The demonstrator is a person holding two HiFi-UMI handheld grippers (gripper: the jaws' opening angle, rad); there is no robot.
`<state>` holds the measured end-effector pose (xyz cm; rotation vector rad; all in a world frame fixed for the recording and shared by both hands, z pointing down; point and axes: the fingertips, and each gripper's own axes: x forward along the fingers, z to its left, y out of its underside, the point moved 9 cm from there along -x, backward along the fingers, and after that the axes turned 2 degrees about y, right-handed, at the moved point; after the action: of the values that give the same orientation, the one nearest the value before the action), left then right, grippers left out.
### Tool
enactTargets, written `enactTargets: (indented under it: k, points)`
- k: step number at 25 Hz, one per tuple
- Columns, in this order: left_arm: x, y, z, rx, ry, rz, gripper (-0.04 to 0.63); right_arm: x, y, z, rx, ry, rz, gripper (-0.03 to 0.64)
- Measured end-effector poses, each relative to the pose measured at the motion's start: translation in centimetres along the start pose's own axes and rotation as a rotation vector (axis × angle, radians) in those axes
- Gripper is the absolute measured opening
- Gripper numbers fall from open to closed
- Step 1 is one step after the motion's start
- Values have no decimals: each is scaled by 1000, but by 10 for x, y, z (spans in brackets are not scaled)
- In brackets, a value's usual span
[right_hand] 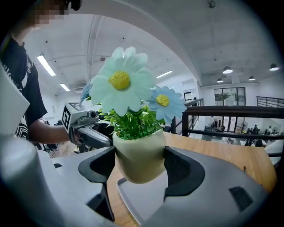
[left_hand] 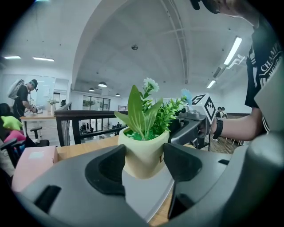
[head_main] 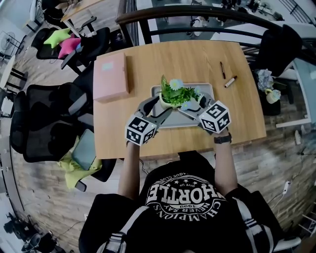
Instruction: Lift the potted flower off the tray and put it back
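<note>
The potted flower [head_main: 176, 96] is a pale cream pot with green leaves and light blue daisies. It hangs just above the grey tray [head_main: 197, 85] in the middle of the wooden table. My left gripper [head_main: 157, 106] is shut on the pot's left side and my right gripper [head_main: 193, 106] on its right side. In the left gripper view the pot [left_hand: 143, 153] sits pressed between the dark pads, its base clear of the tray [left_hand: 142, 190]. The right gripper view shows the same: the pot [right_hand: 140, 157] held between the pads over the tray [right_hand: 151, 199].
A pink box [head_main: 111, 76] lies on the table to the tray's left. Two pens [head_main: 222, 69] rest at the far right of the table. Black office chairs [head_main: 49, 118] stand to the left. A dark railing [head_main: 197, 15] runs behind the table.
</note>
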<state>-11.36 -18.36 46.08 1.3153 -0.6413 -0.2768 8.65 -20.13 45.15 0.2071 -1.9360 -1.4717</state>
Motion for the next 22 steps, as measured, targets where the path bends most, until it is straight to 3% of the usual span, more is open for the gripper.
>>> enactTargets:
  k: [22]
  points:
    - [-42, -18, -36, 55, -11, -36, 290, -32, -15, 49, -55, 31, -61, 362]
